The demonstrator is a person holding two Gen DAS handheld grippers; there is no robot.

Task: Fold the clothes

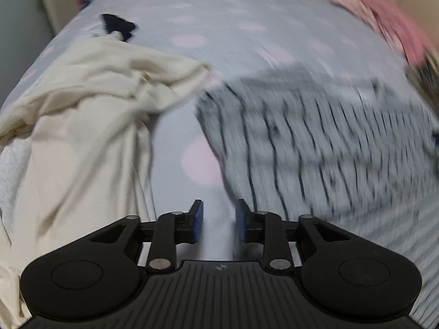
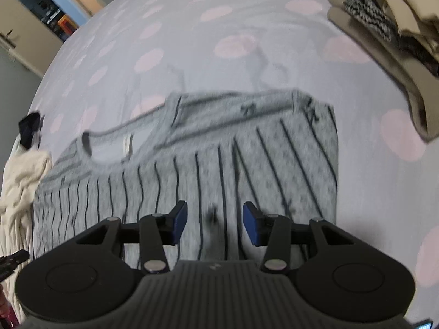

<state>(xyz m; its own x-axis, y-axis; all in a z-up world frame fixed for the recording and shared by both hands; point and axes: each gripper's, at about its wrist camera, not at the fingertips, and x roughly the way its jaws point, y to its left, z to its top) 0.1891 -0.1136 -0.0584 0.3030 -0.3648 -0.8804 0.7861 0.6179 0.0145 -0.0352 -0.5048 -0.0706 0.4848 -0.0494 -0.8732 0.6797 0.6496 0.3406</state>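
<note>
A grey shirt with thin dark stripes (image 2: 192,170) lies partly folded on the bed, collar to the left; it also shows, blurred, in the left wrist view (image 1: 315,142). My right gripper (image 2: 215,220) is open and empty, hovering over the shirt's near part. My left gripper (image 1: 219,215) is open and empty, over the bare sheet just left of the shirt's edge. A crumpled cream garment (image 1: 82,115) lies left of it and shows at the left edge of the right wrist view (image 2: 19,181).
The bed sheet (image 2: 192,41) is light grey with pink dots. A stack of folded clothes (image 2: 389,35) sits at the far right. A pink garment (image 1: 389,24) lies far right. A small dark item (image 1: 118,26) lies beyond the cream garment.
</note>
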